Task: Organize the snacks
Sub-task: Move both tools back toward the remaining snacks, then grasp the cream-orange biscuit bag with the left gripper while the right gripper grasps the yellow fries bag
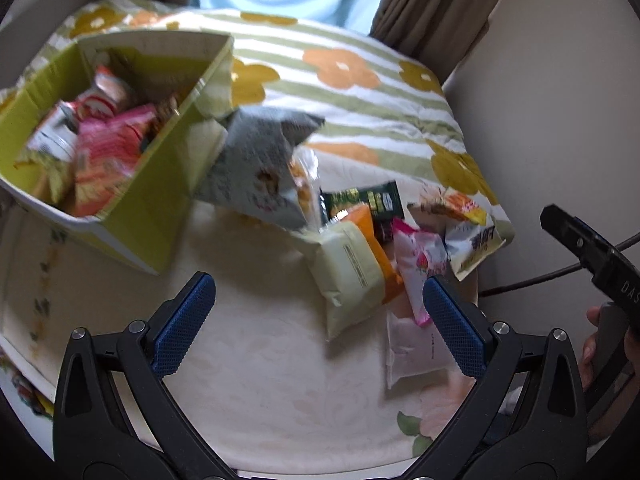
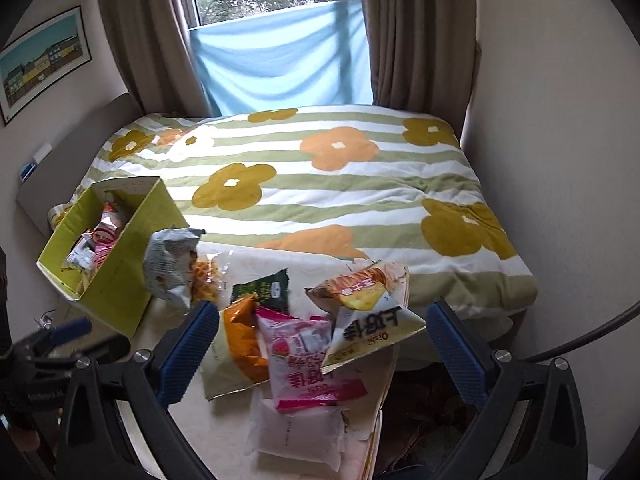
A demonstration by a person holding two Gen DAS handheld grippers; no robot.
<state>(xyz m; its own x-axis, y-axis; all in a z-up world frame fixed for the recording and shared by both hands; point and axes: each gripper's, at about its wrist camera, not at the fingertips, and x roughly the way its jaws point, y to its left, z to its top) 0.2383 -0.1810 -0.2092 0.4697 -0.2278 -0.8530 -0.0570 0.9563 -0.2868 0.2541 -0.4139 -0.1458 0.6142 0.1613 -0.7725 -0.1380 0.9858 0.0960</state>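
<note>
A green cardboard box [image 1: 132,216] [image 2: 116,280] holds several snack packs at the left. A grey bag [image 1: 256,168] [image 2: 168,264] leans tilted against its right wall. On the cream table [image 1: 260,360] lies a pile: a pale yellow pack [image 1: 348,276], an orange pack [image 2: 244,344], a dark green pack [image 2: 264,288], a pink pack [image 2: 304,352], a white pack [image 2: 296,428] and a yellow-and-white chip bag [image 2: 372,320]. My left gripper [image 1: 316,288] is open and holds nothing, just left of the pile. My right gripper [image 2: 322,312] is open over the pile, also holding nothing.
A bed with a striped flower blanket [image 2: 320,184] lies right behind the table. Brown curtains [image 2: 416,32] and a window stand beyond it, and a wall [image 2: 560,160] is at the right. A cable [image 1: 552,276] hangs off the table's right side.
</note>
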